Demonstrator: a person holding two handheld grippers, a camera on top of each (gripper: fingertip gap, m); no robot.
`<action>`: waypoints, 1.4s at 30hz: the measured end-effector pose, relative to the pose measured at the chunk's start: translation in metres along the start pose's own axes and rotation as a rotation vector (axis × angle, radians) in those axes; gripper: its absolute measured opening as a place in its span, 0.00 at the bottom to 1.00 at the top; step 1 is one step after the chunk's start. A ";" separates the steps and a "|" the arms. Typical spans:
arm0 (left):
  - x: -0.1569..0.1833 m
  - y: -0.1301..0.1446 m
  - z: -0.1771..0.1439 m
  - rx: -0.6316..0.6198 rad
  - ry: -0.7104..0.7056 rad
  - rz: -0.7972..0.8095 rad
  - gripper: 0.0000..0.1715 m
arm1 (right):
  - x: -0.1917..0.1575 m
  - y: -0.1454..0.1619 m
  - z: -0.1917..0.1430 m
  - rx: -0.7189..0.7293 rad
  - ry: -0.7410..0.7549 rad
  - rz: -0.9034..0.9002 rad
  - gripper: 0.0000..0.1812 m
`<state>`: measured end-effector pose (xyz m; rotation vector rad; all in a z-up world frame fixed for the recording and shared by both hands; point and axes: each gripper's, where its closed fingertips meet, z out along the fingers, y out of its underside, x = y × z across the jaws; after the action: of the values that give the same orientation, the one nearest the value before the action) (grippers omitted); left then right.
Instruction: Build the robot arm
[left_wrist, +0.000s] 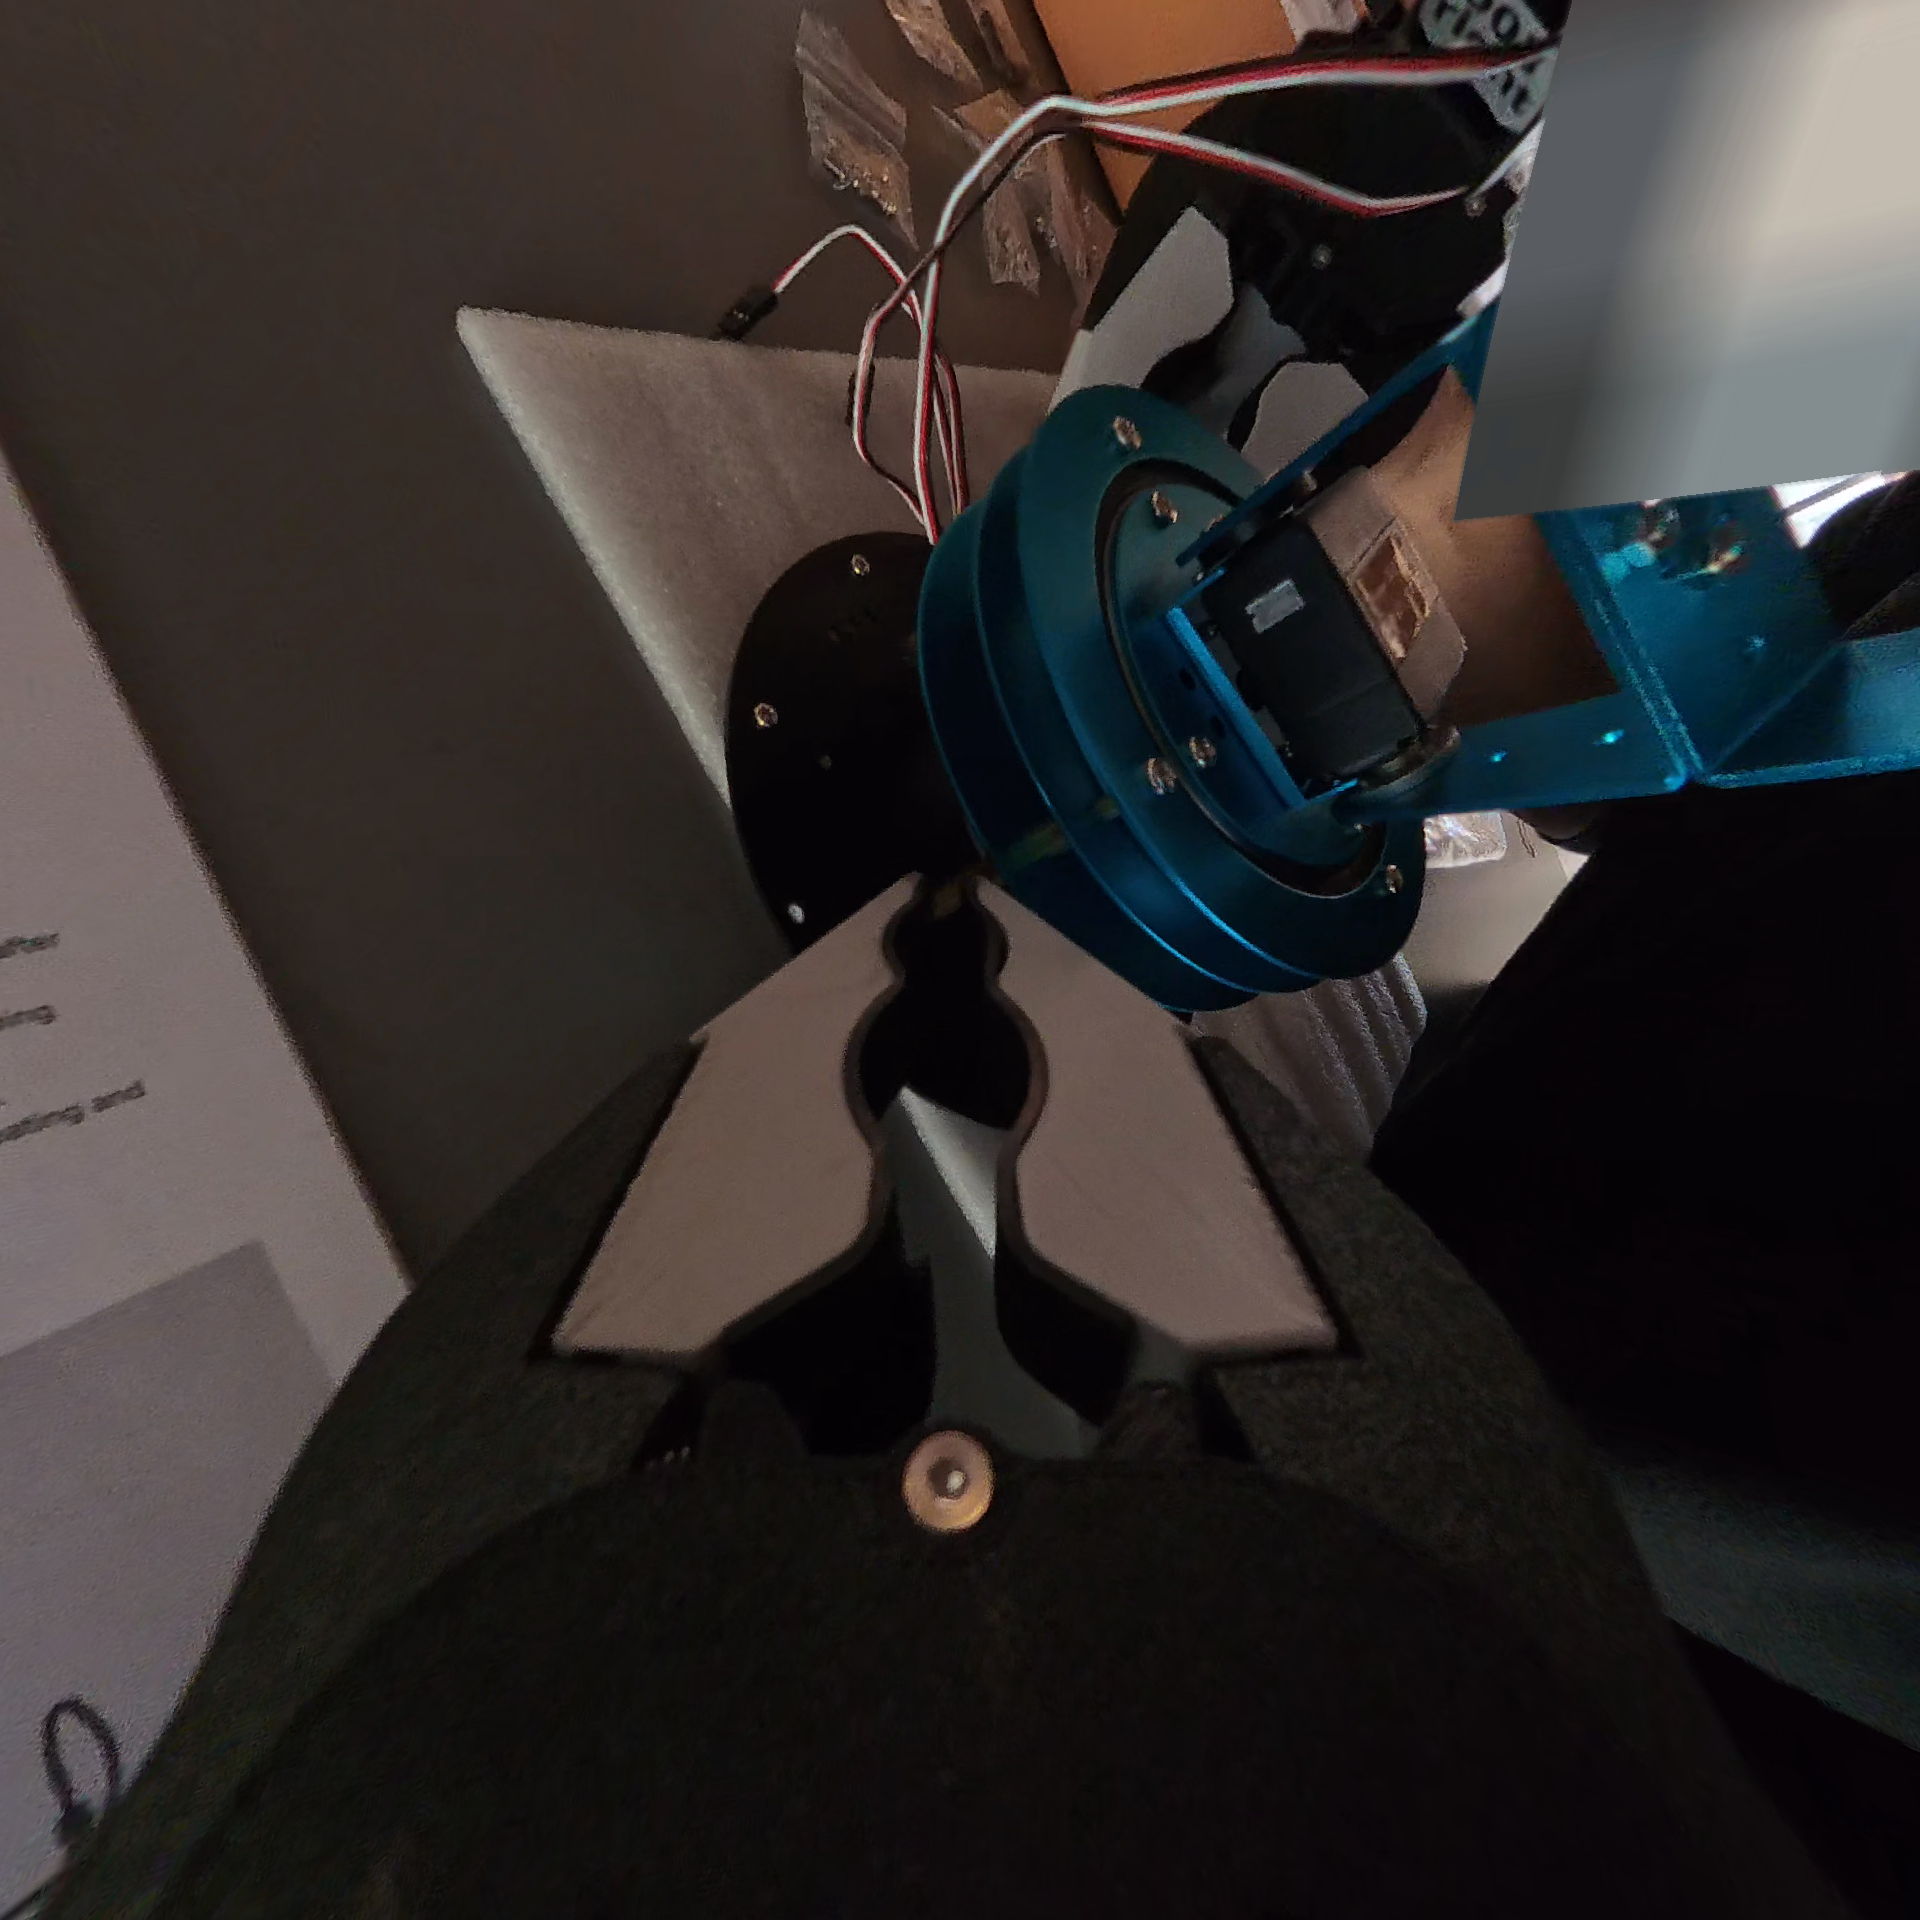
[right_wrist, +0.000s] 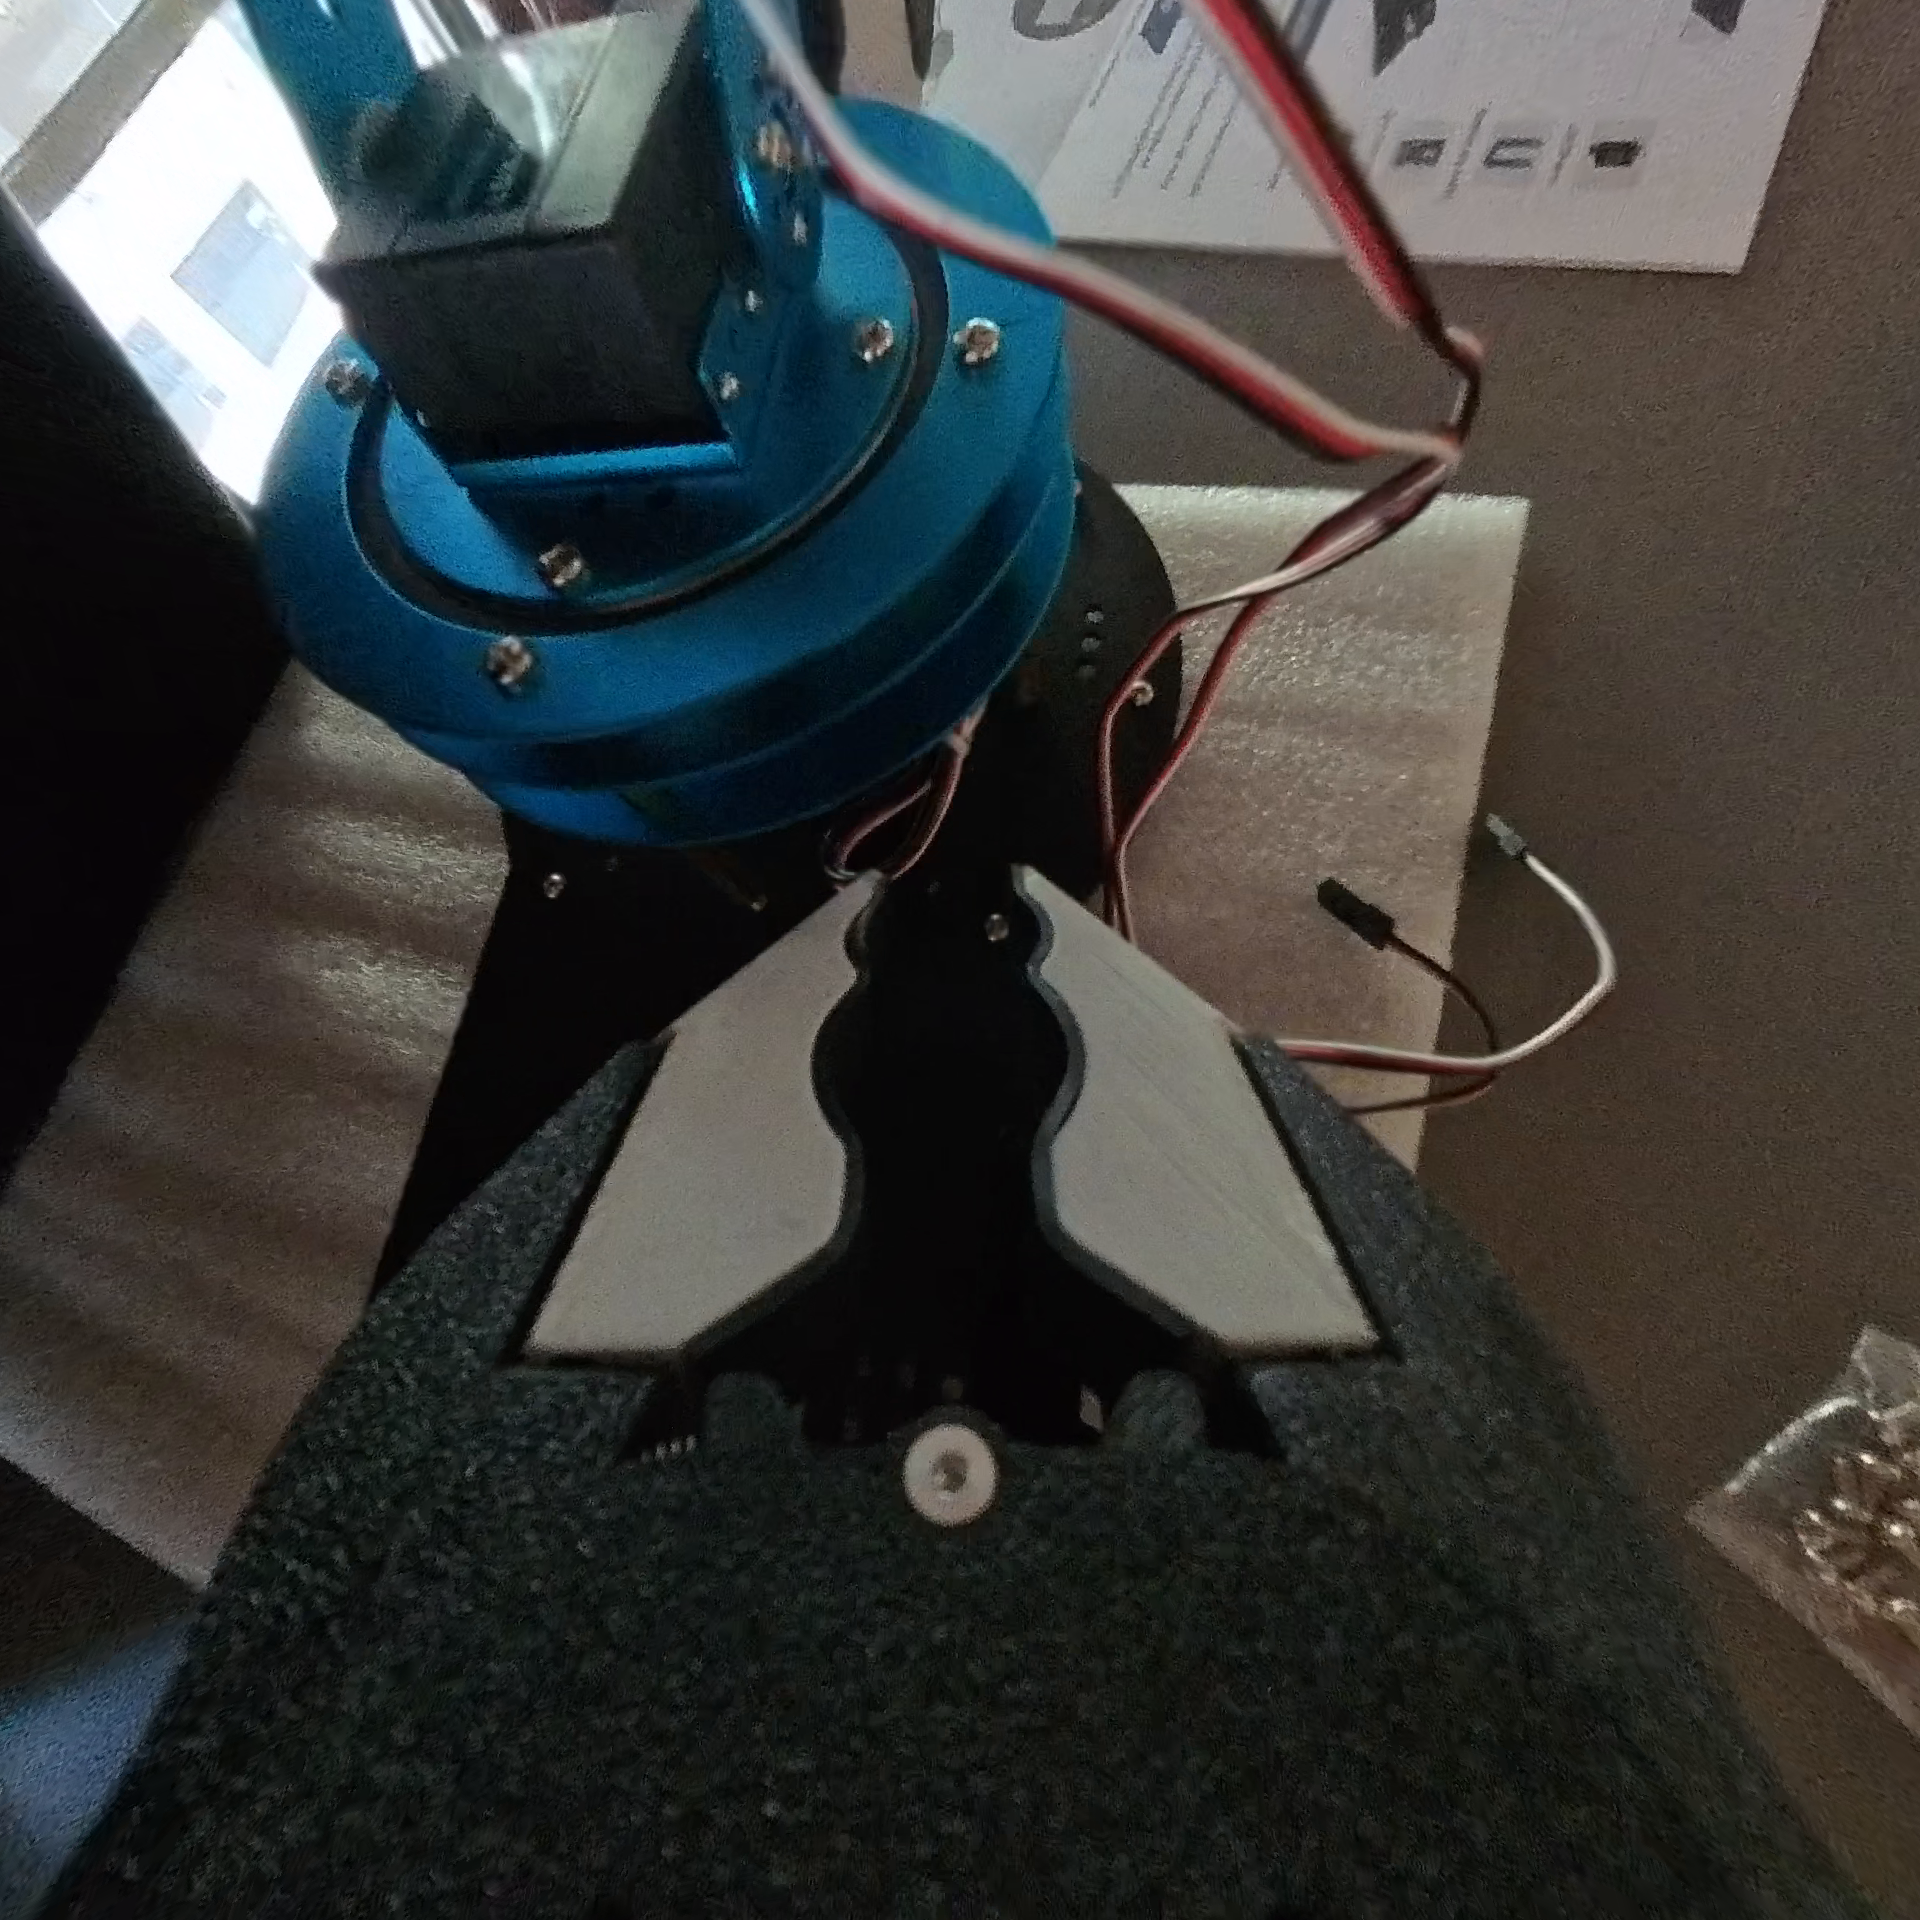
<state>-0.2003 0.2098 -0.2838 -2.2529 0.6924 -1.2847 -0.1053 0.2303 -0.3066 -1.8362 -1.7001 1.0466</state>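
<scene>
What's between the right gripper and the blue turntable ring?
Thin servo wires loop under the blue ring, directly ahead of the right gripper tips. Below lies the black base plate; nothing else visible in the way.

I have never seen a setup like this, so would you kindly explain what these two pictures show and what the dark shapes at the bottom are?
Each picture comes from a camera mounted on a hand-held gripper that a person carries, looking forward along its two fingers. The dark shapes with pale pads are those fingers: the left hand-held gripper in one view, the right hand-held gripper in the other.

Both point at a small robot-arm kit: a blue round base on a black plate, carrying a black servo motor with red, white and dark wires. It stands on a white foam sheet. Printed paper sheets and a clear bag of small parts lie nearby.

The left fingers are nearly closed, the right slightly apart; neither clearly holds anything.
</scene>
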 end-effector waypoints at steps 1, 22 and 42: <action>0.001 0.000 0.001 0.003 0.011 -0.002 0.00 | -0.002 -0.002 0.001 0.007 -0.035 0.016 0.13; -0.012 -0.002 -0.016 0.024 -0.124 0.037 0.04 | 0.022 -0.005 -0.069 0.096 0.237 0.283 0.15; 0.016 0.078 -0.139 0.162 -0.375 0.356 0.12 | -0.166 -0.037 -0.013 0.397 0.933 0.676 0.24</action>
<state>-0.3306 0.1213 -0.2563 -2.0413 0.7714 -0.6995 -0.1143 0.0776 -0.2314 -2.1354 -0.3187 0.4982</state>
